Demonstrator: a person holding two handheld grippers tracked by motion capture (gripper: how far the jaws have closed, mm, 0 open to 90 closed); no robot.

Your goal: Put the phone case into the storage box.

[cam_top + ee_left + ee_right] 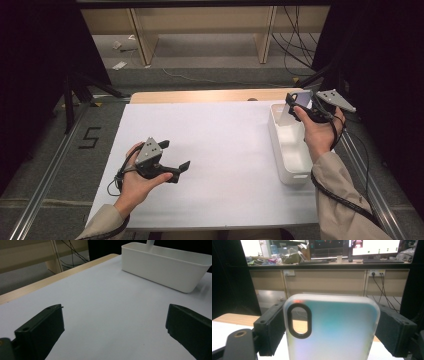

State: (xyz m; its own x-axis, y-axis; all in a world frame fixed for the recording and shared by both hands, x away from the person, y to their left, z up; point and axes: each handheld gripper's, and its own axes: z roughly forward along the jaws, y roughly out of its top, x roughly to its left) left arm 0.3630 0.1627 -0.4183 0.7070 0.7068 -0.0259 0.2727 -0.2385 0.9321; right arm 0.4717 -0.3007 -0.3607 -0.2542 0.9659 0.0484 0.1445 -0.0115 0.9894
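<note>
A translucent phone case (332, 327) with a black-rimmed oval camera cutout near its upper left corner stands upright between the 2 black jaws of the right gripper (332, 332), which press on its 2 long edges and pinch it. In the high view the same phone case (291, 111) sits above the far end of a white bin (290, 172), its lower part down inside the bin's walls, with the right gripper (300, 111) around it and the person's right hand (317, 132) behind the tool, the beige sleeve (345, 200) running back toward the bottom edge. The bin is a long white rectangular tub lying along the right side of a white sheet (220, 150) that covers the table; a strip of bare wooden tabletop (210, 95) shows beyond the sheet's far edge. Well apart from the bin, over the near left part of the sheet, the left hand (137, 182) holds the left gripper (175, 157), whose jaws are spread wide with nothing between them. In the left gripper view those 2 jaws frame plain white sheet, with the bin (165, 267) farther off at upper right.
</note>
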